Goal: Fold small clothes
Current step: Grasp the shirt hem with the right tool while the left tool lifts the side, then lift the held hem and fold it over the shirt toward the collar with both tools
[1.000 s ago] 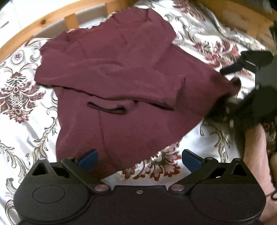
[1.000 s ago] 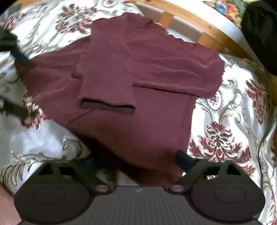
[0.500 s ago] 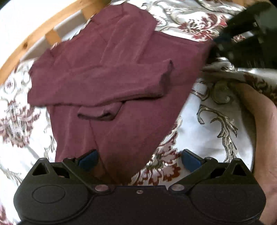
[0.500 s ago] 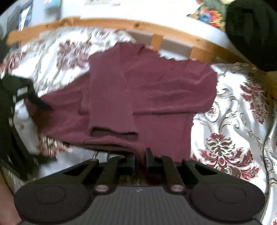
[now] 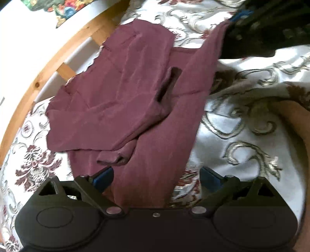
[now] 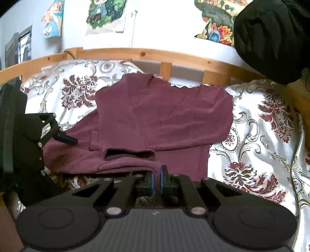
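A maroon long-sleeved top (image 5: 120,100) lies on the floral bedspread with both sleeves folded across its chest; it also shows in the right wrist view (image 6: 174,116). My left gripper (image 5: 157,177) is open, its jaws either side of the top's bottom hem corner, with cloth between them. My right gripper (image 6: 158,179) is shut on the other hem corner and holds it lifted, so the hem edge is raised off the bed. In the left wrist view the right gripper (image 5: 240,16) shows at the top right, pinching that corner.
The floral bedspread (image 6: 271,135) covers the bed. A wooden bed rail (image 6: 155,56) runs along the far side. A black garment (image 6: 271,38) hangs at the upper right. Posters are on the wall behind. A bare forearm (image 5: 294,135) is at the right.
My right gripper went from open to shut on the hem corner and lifted it. The left gripper stayed open and moved closer over the other hem corner.
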Demonstrator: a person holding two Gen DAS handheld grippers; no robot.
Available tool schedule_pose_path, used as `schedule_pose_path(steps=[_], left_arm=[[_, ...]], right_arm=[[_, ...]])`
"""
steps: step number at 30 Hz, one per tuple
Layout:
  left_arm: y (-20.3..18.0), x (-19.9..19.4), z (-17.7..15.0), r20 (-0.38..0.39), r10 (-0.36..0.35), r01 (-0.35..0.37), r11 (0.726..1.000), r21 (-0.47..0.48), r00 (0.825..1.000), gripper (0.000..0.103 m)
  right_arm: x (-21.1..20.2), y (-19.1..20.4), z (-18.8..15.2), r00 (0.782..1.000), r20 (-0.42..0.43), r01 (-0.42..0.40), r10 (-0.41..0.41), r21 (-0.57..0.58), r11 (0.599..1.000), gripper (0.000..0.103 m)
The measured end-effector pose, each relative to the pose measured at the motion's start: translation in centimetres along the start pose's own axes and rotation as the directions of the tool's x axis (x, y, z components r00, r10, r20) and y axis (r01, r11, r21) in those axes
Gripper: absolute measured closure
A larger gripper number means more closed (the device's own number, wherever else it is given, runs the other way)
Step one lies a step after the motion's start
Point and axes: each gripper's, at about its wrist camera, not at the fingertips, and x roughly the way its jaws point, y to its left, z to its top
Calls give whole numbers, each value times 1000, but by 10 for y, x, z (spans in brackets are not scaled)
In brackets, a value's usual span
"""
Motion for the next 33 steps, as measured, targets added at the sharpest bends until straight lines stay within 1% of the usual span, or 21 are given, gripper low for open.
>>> schedule_pose_path(steps=[2, 4, 5, 8, 10, 11, 14, 17, 19, 21, 26, 28, 33], left_arm=[[8, 1, 0, -5, 19, -19, 999, -36, 1000, 11], [17, 2, -3, -17, 47, -48, 996, -74, 999, 21], [22, 3, -4, -26, 60, -62, 994, -93, 998, 23], [36, 5, -13, -57, 85, -93, 985, -149, 995, 25], [45, 6, -18, -86, 101, -115, 976, -185, 991, 31], [50, 5, -22, -99, 102, -121, 969, -214, 990, 32], [70, 3, -30, -110, 96, -126, 941, -315, 989, 34], [89, 4, -37, -122, 84, -127, 905, -406, 989, 42], [97, 3, -42, -119, 58, -106, 881, -460, 991, 62], [103, 3, -45, -115, 49, -99, 863, -495, 992, 67], [111, -2, -49, -77, 50, -83, 839, -538, 996, 70], [115, -3, -51, -66, 52, -80, 825, -559, 996, 71], [128, -7, -58, -30, 57, -63, 782, -620, 998, 82]], right_arm=[[-2, -2, 0, 1000, 12, 4, -4, 11, 1000, 96], [-5, -4, 1, 1000, 24, 7, -7, 22, 1000, 96], [-5, -6, 1, 1000, 28, 8, -8, 26, 1000, 96], [-5, -9, 0, 1000, 29, 9, -10, 36, 999, 97], [-5, -10, 0, 1000, 27, 11, -12, 41, 999, 97], [-5, -10, 0, 1000, 26, 13, -14, 44, 999, 97], [-4, -12, -1, 1000, 23, 19, -20, 52, 998, 97], [-3, -15, -2, 1000, 9, 24, -25, 65, 998, 97], [-1, -17, -3, 1000, -9, 26, -26, 74, 997, 96], [1, -18, -5, 999, -28, 28, -25, 87, 996, 96], [5, -23, -6, 998, -48, 33, -28, 107, 994, 96], [7, -25, -7, 998, -58, 37, -31, 116, 993, 96], [10, -27, -9, 996, -80, 50, -39, 129, 990, 96]])
